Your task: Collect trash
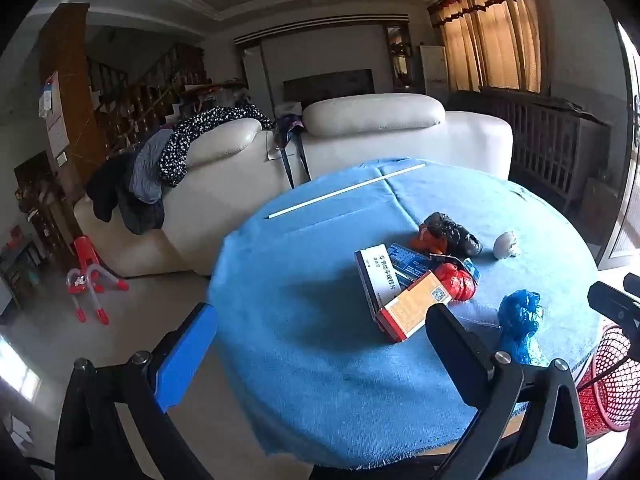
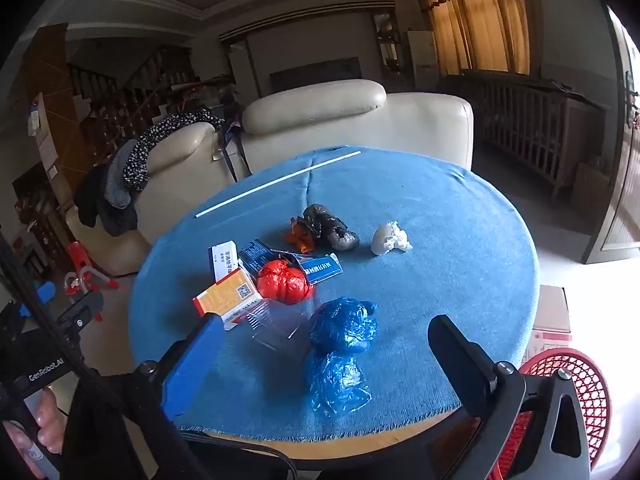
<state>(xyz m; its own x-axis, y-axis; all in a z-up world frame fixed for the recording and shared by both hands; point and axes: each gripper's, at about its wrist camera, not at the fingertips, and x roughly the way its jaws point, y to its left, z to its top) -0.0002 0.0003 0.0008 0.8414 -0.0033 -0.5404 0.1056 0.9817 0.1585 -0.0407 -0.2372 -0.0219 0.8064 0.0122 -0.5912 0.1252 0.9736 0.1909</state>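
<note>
Trash lies on a round table under a blue cloth (image 2: 440, 240): a crumpled blue plastic bag (image 2: 340, 352), a red bag (image 2: 285, 280), an orange-and-white box (image 2: 228, 298), a white box (image 2: 224, 260), a blue carton (image 2: 320, 270), a clear plastic tray (image 2: 276, 322), a black bag (image 2: 330, 226) and a white paper wad (image 2: 390, 238). My right gripper (image 2: 324, 360) is open, empty, at the near edge around the blue bag. My left gripper (image 1: 320, 352) is open, empty, over the table's near left; the orange box (image 1: 412, 310) and blue bag (image 1: 520, 324) lie ahead.
A red mesh bin (image 2: 576, 392) stands on the floor at the table's right, also in the left wrist view (image 1: 612, 384). A white rod (image 2: 276, 182) lies at the far side of the table. A cream sofa (image 2: 360, 120) stands behind. A cardboard box (image 2: 552, 316) is by the bin.
</note>
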